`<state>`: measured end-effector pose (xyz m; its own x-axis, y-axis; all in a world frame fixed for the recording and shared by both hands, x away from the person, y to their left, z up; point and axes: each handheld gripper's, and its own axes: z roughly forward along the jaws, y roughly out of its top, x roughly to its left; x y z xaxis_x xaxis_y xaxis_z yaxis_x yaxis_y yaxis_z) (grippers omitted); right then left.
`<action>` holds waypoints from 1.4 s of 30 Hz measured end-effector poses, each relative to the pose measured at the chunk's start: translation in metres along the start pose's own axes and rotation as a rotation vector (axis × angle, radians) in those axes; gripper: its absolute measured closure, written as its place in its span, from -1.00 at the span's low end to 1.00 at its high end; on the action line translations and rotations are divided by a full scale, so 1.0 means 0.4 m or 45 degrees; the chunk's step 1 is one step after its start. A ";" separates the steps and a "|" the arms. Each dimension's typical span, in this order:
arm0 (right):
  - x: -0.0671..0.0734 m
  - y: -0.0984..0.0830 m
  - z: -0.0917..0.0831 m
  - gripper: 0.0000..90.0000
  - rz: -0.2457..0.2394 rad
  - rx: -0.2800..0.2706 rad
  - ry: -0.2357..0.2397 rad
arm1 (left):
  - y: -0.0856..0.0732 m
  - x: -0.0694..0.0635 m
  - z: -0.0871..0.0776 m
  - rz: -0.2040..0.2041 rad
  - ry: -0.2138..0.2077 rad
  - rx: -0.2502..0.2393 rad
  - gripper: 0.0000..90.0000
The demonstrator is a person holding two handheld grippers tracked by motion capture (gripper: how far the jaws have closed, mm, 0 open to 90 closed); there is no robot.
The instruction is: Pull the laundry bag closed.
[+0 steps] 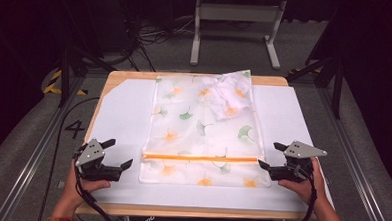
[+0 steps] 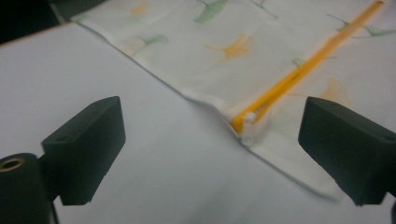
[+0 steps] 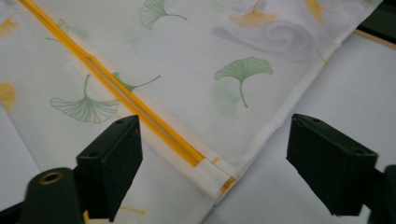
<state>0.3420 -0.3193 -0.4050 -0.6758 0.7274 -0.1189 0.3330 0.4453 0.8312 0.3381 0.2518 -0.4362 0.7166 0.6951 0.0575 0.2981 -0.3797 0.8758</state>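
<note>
Grippers open; zip pull in L gripper view

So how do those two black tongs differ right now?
The left tongs sit off the printed bag's left edge, over bare white sheet; the right tongs sit at its right edge. The left tongs face the orange zipper's white-tabbed end, the right tongs its plain end. Both gape open, empty.

Beyond your counter lies grey floor; a pale metal stand sits behind it, black cables left of that stand, darkness surrounding.
</note>
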 end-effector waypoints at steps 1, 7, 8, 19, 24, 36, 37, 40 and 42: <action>0.000 0.000 0.003 -0.53 0.013 -0.004 0.043 | -0.002 0.002 0.003 -0.013 -0.043 0.000 -0.57; 0.029 0.024 0.026 -0.38 -0.032 0.013 0.049 | -0.014 -0.014 0.003 0.040 -0.115 0.047 0.32; 0.029 0.024 0.026 -0.38 -0.032 0.013 0.049 | -0.014 -0.014 0.003 0.040 -0.115 0.047 0.45; 0.127 0.156 0.118 0.21 -0.171 -0.035 0.181 | -0.008 -0.052 -0.013 0.115 -0.165 0.119 1.00; 0.217 0.242 0.225 0.33 -0.240 -0.009 0.326 | 0.011 -0.076 0.025 0.175 -0.200 0.178 1.00; 0.460 0.396 0.495 0.69 -0.379 0.061 0.582 | -0.002 -0.098 0.099 0.227 -0.316 0.273 1.00; 0.478 0.401 0.520 0.74 -0.377 0.091 0.608 | -0.003 -0.100 0.098 0.236 -0.318 0.275 1.00; 0.513 0.406 0.569 0.84 -0.378 0.134 0.657 | -0.006 -0.105 0.093 0.243 -0.330 0.275 1.00; 0.531 0.406 0.592 0.84 -0.401 0.150 0.694 | -0.008 -0.107 0.089 0.244 -0.332 0.275 1.00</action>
<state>0.4085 0.0311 -0.4238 -0.9801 0.1963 -0.0285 0.1132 0.6714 0.7324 0.3290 0.2015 -0.4585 0.9001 0.4312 0.0626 0.2490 -0.6269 0.7382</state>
